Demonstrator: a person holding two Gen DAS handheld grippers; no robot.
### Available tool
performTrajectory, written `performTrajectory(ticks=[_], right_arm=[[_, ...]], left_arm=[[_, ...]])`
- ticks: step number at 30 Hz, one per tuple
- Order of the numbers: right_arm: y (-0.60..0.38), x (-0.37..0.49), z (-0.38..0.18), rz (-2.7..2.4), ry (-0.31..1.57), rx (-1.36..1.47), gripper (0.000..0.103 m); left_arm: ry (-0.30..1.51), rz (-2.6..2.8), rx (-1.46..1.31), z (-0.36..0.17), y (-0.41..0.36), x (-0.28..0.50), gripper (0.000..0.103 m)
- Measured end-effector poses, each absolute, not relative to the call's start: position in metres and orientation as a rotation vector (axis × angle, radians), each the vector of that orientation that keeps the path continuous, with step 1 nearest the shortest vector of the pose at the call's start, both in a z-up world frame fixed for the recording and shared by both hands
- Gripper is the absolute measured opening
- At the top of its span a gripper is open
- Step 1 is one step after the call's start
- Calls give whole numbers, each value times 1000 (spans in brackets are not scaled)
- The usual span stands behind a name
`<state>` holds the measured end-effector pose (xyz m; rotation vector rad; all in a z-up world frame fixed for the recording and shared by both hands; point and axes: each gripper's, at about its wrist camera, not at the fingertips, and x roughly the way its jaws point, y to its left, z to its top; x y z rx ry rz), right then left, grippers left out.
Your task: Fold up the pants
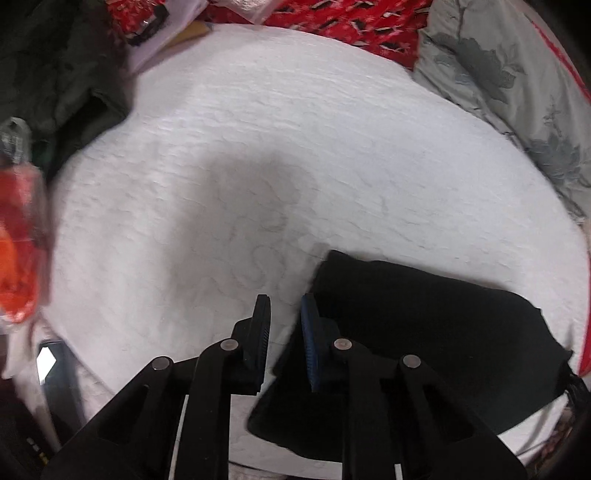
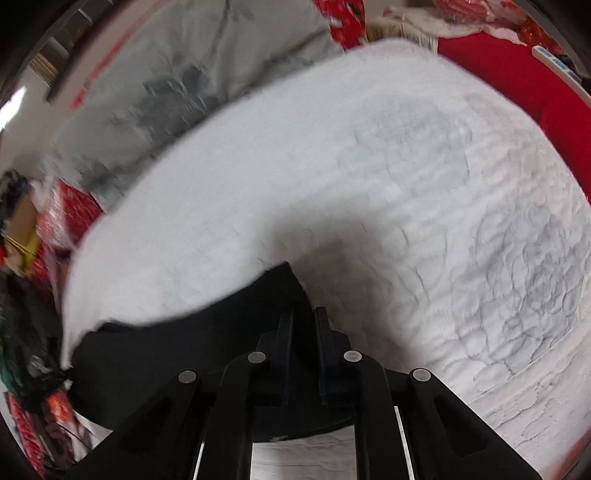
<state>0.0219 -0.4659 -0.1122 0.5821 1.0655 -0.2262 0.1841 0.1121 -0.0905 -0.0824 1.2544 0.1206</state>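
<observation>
The black pants (image 1: 424,332) lay folded on the white quilted bed (image 1: 258,166). The left gripper (image 1: 284,314) and right gripper (image 2: 303,325) hovered above, jaws slightly parted, gripping nothing.

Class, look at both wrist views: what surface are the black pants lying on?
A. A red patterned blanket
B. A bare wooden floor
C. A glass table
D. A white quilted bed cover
D: the black pants lie folded on the white quilted bed cover, whose stitched texture surrounds them in both views; the red fabric only borders the far edge.
</observation>
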Motion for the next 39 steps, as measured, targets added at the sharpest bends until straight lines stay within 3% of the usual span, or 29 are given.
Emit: performTrajectory(ticks=[4, 6, 9, 12, 13, 15, 17, 26, 33, 39], right_arm=[[-474, 13, -108, -207, 1046, 666, 20], [-481, 3, -102, -199, 1029, 700, 21], [-497, -13, -96, -188, 1011, 748, 31], [-509, -22, -94, -183, 1021, 769, 32], [-511, -23, -94, -175, 1019, 774, 32], [-516, -26, -93, -148, 1010, 793, 33], [-519, -30, -93, -121, 1013, 809, 39], [-533, -21, -84, -8, 1053, 813, 46], [-544, 0, -92, 81, 1105, 862, 51], [-544, 31, -112, 175, 1166, 924, 51]], left_arm=[[1350, 179, -215, -95, 137, 178, 15], [1337, 191, -355, -87, 152, 161, 15], [1308, 135, -445, -71, 141, 135, 18], [1308, 38, -463, -57, 94, 111, 34], [1317, 1, -470, -55, 77, 108, 50], [1361, -98, -484, -56, 27, 95, 58], [1426, -193, -505, -62, -17, 88, 58], [1691, -379, -674, -102, -202, 47, 58], [1763, -285, -1007, -135, -235, 18, 58], [1734, -207, -1091, -145, -246, 20, 58]])
